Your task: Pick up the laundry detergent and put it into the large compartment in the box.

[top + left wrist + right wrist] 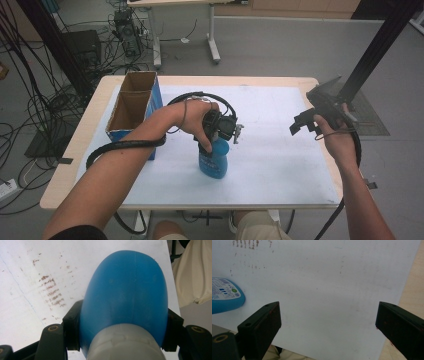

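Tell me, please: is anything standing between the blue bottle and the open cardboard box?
Nothing visible does. The left gripper has its jaws shut on the blue bottle, and only bare white mat separates it from the cardboard box.

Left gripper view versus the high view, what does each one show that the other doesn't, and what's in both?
Left gripper view alone: the bottle's pale grey cap seen from above, both black fingers pressed against the bottle's sides, and brown smudges on the white sheet.

High view alone: the open cardboard box at the table's left, the right gripper held open above the table's right edge, both forearms, and the cabled floor beyond.

Both: the blue bottle standing on the white sheet, clamped by the left gripper.
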A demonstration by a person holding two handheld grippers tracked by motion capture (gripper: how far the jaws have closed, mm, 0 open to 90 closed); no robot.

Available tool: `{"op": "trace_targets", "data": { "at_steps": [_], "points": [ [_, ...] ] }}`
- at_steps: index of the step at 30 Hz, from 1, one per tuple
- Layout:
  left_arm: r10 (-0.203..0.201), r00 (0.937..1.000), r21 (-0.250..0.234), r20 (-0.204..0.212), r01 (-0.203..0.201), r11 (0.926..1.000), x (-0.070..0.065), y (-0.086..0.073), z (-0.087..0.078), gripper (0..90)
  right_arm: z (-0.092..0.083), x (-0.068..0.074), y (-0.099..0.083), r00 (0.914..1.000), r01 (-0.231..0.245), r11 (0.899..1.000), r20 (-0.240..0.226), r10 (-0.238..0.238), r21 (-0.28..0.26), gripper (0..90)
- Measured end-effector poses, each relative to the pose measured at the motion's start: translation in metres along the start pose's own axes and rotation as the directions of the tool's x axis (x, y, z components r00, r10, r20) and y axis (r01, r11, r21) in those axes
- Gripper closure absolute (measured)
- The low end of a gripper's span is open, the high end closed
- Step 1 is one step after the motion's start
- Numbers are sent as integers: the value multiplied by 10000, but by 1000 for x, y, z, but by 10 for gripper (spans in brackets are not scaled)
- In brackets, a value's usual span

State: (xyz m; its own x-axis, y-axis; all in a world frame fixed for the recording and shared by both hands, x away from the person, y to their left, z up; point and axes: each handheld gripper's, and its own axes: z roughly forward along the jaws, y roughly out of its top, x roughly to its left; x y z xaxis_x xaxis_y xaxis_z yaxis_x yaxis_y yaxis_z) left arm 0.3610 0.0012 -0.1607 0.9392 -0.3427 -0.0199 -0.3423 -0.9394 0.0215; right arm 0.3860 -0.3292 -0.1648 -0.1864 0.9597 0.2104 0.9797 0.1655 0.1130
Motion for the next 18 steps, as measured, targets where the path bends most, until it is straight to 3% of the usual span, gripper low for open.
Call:
{"op": "trace_targets", "data": {
  "at_steps": [18],
  "points": [
    [-61, 10000, -179, -37, 60, 9998, 0, -4, 0, 360, 2, 1, 1, 10000, 23, 10000, 8, -23, 31, 61]
  ]
}}
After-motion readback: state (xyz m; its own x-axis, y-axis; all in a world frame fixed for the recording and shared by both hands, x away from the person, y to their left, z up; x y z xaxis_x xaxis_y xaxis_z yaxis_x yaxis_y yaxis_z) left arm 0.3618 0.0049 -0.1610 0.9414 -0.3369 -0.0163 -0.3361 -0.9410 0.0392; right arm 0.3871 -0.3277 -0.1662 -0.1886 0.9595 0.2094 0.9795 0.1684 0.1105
